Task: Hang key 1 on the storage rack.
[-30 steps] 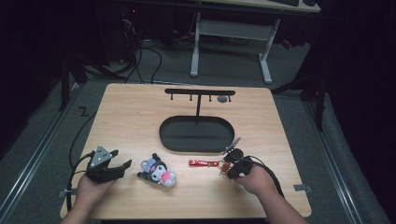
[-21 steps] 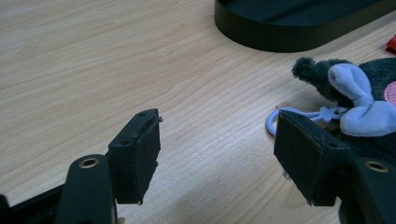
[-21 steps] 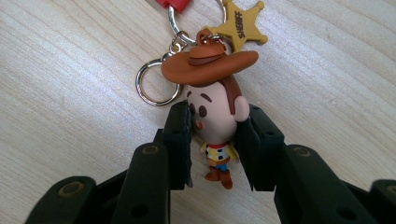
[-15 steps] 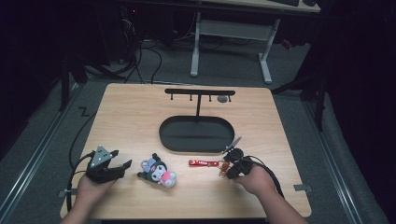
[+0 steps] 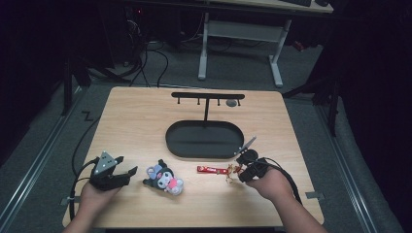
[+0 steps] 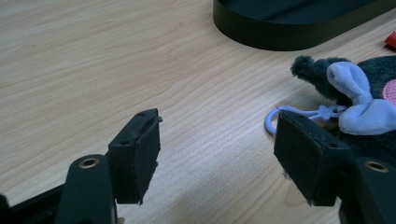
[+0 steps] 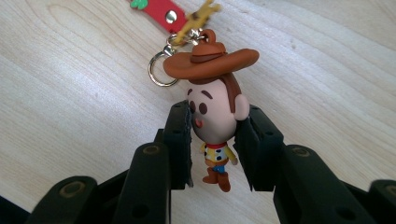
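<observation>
Now clear of the tabletop, a cowboy figurine keychain point(image 7: 215, 116) rides between the jaws of the right gripper point(image 7: 214, 140), its round head pinched by both pads point(image 7: 183, 140) while its hat pokes out beyond their tips and its little boots dangle back toward the gripper body. A second ago the charm lay lower against the wood; the red strap point(image 5: 212, 169) and key ring point(image 7: 159, 70) trail ahead of the jaws, the strap's far end apparently resting on the table point(image 5: 145, 126). The grip looks to have taken, so the carry toward the black stand point(image 5: 206, 97) and its oval tray point(image 5: 204, 141) can likely begin. The left gripper point(image 6: 217, 149) waits unchanged, jaws wide apart on nothing, a plush toy point(image 6: 355, 93) with a lilac clip point(image 6: 280, 114) just beyond its right-hand jaw.
</observation>
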Demonstrator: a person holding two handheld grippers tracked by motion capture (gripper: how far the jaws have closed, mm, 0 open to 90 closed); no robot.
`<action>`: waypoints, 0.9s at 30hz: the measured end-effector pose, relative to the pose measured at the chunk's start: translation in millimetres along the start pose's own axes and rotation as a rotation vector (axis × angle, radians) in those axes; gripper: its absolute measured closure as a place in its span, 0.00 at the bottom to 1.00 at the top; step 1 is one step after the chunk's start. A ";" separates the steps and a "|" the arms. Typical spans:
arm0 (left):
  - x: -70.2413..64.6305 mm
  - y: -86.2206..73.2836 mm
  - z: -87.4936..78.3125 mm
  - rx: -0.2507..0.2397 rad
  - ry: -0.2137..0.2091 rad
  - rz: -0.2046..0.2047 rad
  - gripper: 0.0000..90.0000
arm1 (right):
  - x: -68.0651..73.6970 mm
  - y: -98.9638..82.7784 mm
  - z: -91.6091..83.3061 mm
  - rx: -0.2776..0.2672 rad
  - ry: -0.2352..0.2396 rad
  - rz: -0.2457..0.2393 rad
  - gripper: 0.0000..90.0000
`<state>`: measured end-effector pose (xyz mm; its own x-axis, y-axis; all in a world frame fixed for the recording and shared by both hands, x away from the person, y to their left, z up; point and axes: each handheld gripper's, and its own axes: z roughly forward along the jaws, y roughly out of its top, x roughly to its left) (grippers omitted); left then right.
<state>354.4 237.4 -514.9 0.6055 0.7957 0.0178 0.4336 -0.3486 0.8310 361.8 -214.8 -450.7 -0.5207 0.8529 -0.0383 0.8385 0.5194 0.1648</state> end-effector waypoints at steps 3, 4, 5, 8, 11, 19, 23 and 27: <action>-0.1 0.0 0.3 -0.001 0.000 -0.001 0.35 | -1.1 -0.7 -5.1 -0.008 -0.006 -0.004 0.74; -0.3 0.0 0.5 -0.001 0.000 -0.001 0.35 | -1.6 -0.8 -6.3 -0.010 -0.008 -0.009 0.74; -0.1 0.0 0.4 0.003 -0.001 0.002 0.35 | -1.5 -1.0 -8.4 -0.012 -0.009 -0.002 0.74; -0.3 0.0 0.7 0.006 -0.001 0.004 0.35 | -2.9 -1.0 -13.0 -0.023 -0.009 0.002 0.74; -0.2 -0.1 0.5 0.006 -0.001 0.003 0.35 | -4.3 -0.6 -17.3 -0.034 -0.006 0.007 0.74; -0.4 -0.1 0.7 0.006 -0.001 0.003 0.35 | -5.7 2.1 -31.1 -0.049 -0.004 0.019 0.74; -0.2 -0.1 0.6 0.003 0.000 0.002 0.35 | -8.3 3.9 -41.6 -0.062 -0.015 0.014 0.74; 0.0 -0.6 0.4 0.006 0.000 0.001 0.35 | -11.2 4.9 -51.7 -0.075 -0.024 0.035 0.74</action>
<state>354.5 237.5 -515.6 0.6058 0.7954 0.0182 0.4370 -0.3517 0.8279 363.5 -224.6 -398.5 -0.4868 0.8718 -0.0550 0.8413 0.4848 0.2393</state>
